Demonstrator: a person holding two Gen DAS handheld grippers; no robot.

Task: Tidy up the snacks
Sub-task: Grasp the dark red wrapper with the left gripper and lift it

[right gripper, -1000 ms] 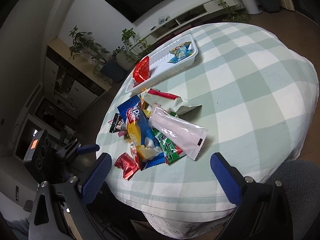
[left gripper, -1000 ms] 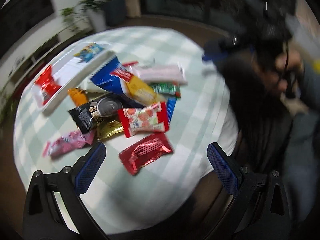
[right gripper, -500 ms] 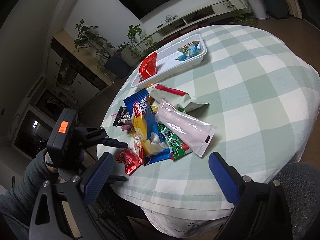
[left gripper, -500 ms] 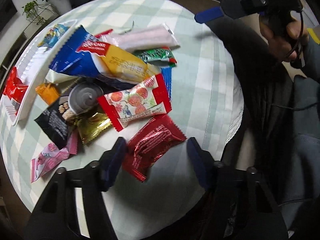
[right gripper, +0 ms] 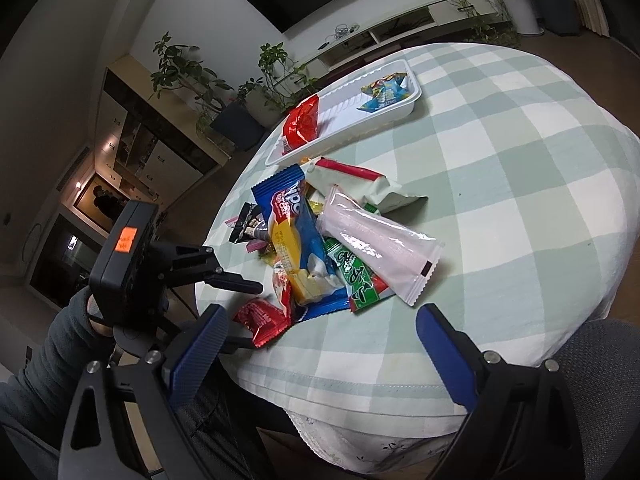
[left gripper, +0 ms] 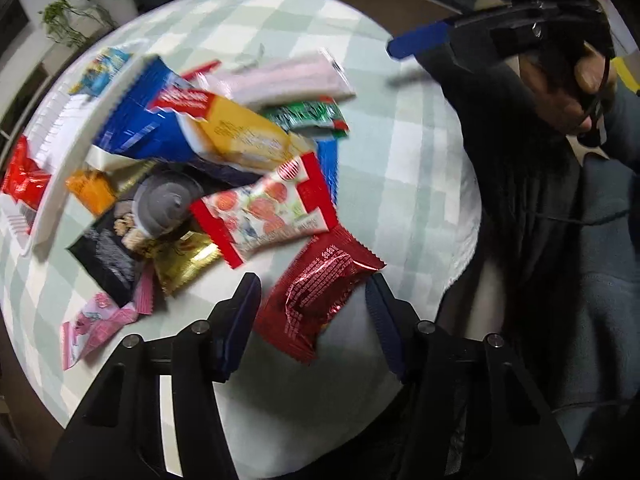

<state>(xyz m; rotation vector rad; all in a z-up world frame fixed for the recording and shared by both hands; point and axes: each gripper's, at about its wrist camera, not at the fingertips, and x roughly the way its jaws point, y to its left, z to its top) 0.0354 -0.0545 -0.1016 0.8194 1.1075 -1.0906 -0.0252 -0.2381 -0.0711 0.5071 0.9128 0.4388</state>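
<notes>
A pile of snack packets lies on a round table with a green checked cloth (right gripper: pixel 520 168). My left gripper (left gripper: pixel 312 316) is open, its fingers on either side of a dark red foil packet (left gripper: pixel 320 292) at the near edge of the pile; I cannot tell whether they touch it. The packet also shows in the right wrist view (right gripper: pixel 262 320). My right gripper (right gripper: pixel 320 352) is open and empty, held off the table's edge. A white tray (right gripper: pixel 404 110) at the far side holds a red packet (right gripper: pixel 302 126) and a blue packet (right gripper: pixel 386 90).
The pile includes a blue and yellow packet (right gripper: pixel 296 236), a pale pink packet (right gripper: pixel 380 240), a green packet (right gripper: pixel 360 280), a red and white packet (left gripper: pixel 264 208), a gold one (left gripper: pixel 184 256) and a pink one (left gripper: pixel 100 320). A grey chair (right gripper: pixel 592 360) is near the right gripper.
My left gripper has come down toward the table and narrowed around the dark red packet. My right gripper has barely moved.
</notes>
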